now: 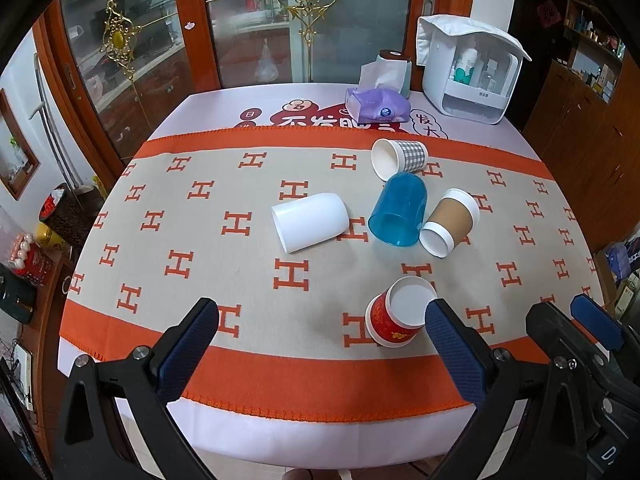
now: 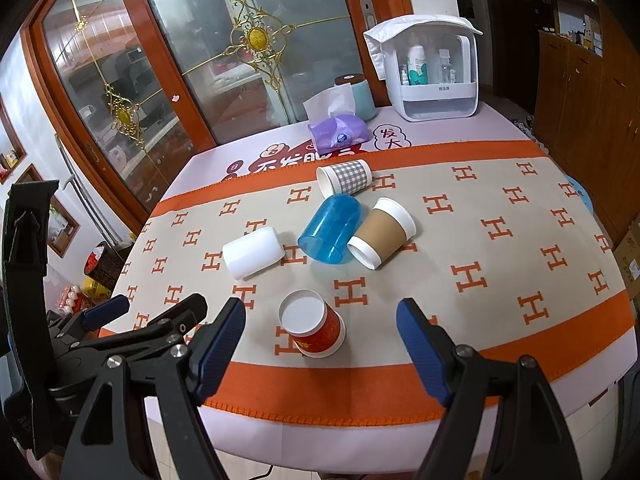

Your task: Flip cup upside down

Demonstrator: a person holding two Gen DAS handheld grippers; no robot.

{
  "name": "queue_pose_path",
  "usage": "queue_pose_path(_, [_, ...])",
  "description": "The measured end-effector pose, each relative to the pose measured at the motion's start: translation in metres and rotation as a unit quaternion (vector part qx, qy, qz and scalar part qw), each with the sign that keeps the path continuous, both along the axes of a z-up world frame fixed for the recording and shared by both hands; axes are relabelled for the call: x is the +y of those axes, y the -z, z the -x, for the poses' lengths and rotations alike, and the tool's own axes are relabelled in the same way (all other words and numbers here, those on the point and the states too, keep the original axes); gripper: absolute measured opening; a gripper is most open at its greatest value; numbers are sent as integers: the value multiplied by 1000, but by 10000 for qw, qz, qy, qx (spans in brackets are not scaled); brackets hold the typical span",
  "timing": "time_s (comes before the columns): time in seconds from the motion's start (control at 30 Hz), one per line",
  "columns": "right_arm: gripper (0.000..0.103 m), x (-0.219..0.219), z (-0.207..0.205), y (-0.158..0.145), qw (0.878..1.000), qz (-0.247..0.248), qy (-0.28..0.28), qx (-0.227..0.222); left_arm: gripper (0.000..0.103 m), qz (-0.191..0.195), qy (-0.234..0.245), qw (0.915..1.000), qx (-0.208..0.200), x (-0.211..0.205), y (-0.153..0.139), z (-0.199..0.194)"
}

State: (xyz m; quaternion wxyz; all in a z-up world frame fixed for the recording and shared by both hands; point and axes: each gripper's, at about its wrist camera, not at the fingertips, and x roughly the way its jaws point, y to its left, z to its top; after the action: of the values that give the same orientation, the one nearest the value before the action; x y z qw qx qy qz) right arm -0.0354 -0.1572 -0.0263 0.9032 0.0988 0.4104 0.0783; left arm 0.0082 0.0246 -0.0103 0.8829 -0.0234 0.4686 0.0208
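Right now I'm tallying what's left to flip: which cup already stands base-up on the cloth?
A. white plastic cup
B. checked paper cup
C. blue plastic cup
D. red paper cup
D: the red paper cup stands with its white base facing up and its wider rim on the cloth; the other cups lie on their sides.

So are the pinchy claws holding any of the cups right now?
No, nothing is held. The left gripper and right gripper are both open, and the red cup sits alone on the cloth.

A home dining room – glazed wooden doors [image 1: 248, 20], clothed table [image 1: 240, 240].
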Motion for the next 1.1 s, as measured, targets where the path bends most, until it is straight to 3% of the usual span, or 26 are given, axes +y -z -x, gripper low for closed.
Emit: queue_pose_path(1.1, [78, -1, 5, 6, 10000, -48, 8, 53, 102, -40, 45, 9999, 96, 3, 5, 7])
